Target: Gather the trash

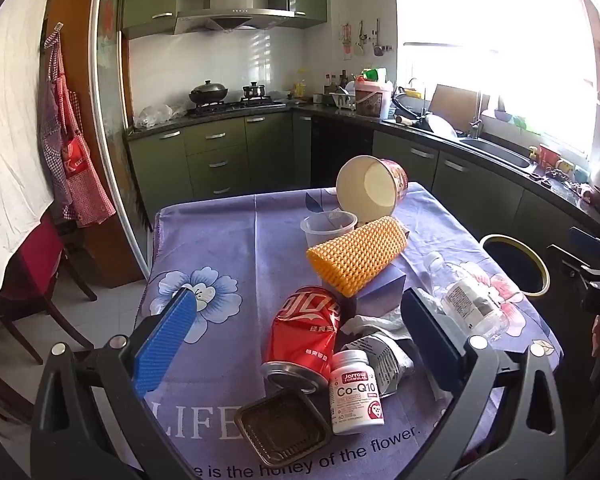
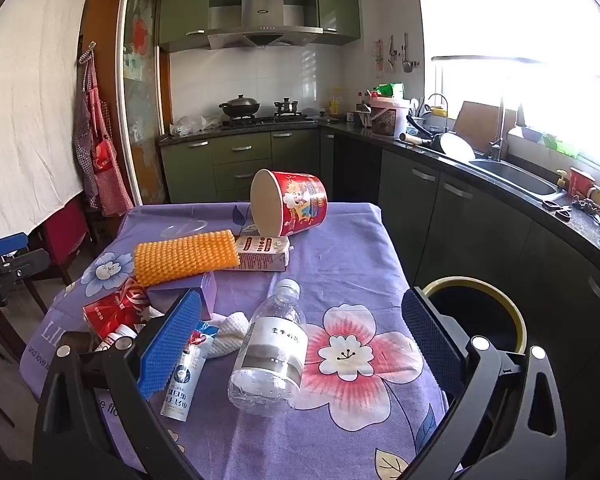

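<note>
Trash lies on a purple flowered tablecloth. In the left wrist view my left gripper is open above a crushed red can, a white Co-Q10 bottle and a dark plastic tray. In the right wrist view my right gripper is open over a clear plastic bottle lying on its side. A white tube and crumpled white paper lie beside it. The black bin with a yellow rim stands at the table's right edge.
A tipped red paper bucket, orange foam netting, a small carton, a purple box and a clear cup lie further back. A red chair stands left. Kitchen counters run behind and right.
</note>
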`<state>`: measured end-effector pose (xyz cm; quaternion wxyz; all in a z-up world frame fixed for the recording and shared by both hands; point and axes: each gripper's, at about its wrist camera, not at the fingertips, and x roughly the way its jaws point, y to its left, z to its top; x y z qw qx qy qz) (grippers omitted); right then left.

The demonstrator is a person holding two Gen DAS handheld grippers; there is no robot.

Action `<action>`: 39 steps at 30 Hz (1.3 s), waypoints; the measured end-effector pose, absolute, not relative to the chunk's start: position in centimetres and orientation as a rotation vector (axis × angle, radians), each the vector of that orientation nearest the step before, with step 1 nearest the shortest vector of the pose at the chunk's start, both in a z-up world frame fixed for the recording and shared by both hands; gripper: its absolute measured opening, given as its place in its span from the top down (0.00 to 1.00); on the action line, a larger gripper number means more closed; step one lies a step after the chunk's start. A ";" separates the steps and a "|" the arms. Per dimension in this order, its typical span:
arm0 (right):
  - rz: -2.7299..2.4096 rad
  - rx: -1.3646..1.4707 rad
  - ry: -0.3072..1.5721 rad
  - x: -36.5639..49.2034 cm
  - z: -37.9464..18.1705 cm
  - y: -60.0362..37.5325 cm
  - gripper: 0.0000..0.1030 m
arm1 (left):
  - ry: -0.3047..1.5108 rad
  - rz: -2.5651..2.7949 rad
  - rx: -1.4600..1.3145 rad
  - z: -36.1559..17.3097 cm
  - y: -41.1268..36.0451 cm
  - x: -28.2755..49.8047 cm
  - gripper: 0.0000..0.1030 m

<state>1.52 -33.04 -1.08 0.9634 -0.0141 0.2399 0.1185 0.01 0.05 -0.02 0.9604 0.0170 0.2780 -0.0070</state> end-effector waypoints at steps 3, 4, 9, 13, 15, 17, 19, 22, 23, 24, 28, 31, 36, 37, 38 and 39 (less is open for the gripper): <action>0.240 -0.027 0.482 1.5 -1.0 -33.1 0.04 | 0.572 -0.014 0.032 -0.1 -0.3 0.4 0.06; 0.239 -0.028 0.482 1.5 -1.0 -33.2 0.04 | 0.570 -0.013 0.031 0.1 -0.2 0.4 0.06; 0.240 -0.035 0.486 1.5 -1.4 -32.8 0.04 | 0.570 -0.016 0.019 -0.1 0.2 0.0 0.06; 0.242 -0.034 0.488 1.6 -1.5 -32.9 0.04 | 0.571 -0.017 0.019 -0.1 0.2 0.1 0.06; 0.242 -0.035 0.494 1.7 -1.3 -32.9 0.04 | 0.570 -0.017 0.020 -0.1 0.2 0.0 0.06; 0.240 -0.036 0.493 1.7 -1.3 -32.9 0.04 | 0.570 -0.018 0.018 -0.1 0.3 0.0 0.06; 0.242 -0.036 0.494 1.6 -1.2 -32.9 0.04 | 0.569 -0.015 0.021 -0.1 0.2 -0.1 0.06; 0.241 -0.037 0.494 1.7 -1.2 -32.9 0.04 | 0.569 -0.018 0.018 -0.2 0.2 -0.1 0.06; 0.241 -0.036 0.495 1.7 -1.2 -32.9 0.04 | 0.570 -0.018 0.018 -0.2 0.2 -0.1 0.06; 0.241 -0.035 0.494 1.7 -1.3 -32.8 0.04 | 0.571 -0.018 0.018 -0.2 0.2 -0.1 0.06; 0.242 -0.036 0.495 1.7 -1.4 -32.8 0.04 | 0.570 -0.018 0.020 -0.2 0.3 0.1 0.06; 0.242 -0.035 0.496 1.7 -1.4 -32.8 0.04 | 0.571 -0.018 0.022 -0.2 0.3 0.1 0.06; 0.242 -0.035 0.496 1.8 -1.4 -32.8 0.04 | 0.572 -0.020 0.021 -0.3 0.4 0.3 0.06; 0.242 -0.035 0.496 1.8 -1.4 -32.8 0.04 | 0.572 -0.020 0.022 -0.3 0.5 0.3 0.06; 0.241 -0.035 0.497 1.8 -1.4 -32.8 0.04 | 0.571 -0.019 0.021 -0.3 0.4 0.2 0.06; 0.243 -0.034 0.497 1.8 -1.4 -32.8 0.04 | 0.570 -0.018 0.023 -0.4 0.1 0.1 0.06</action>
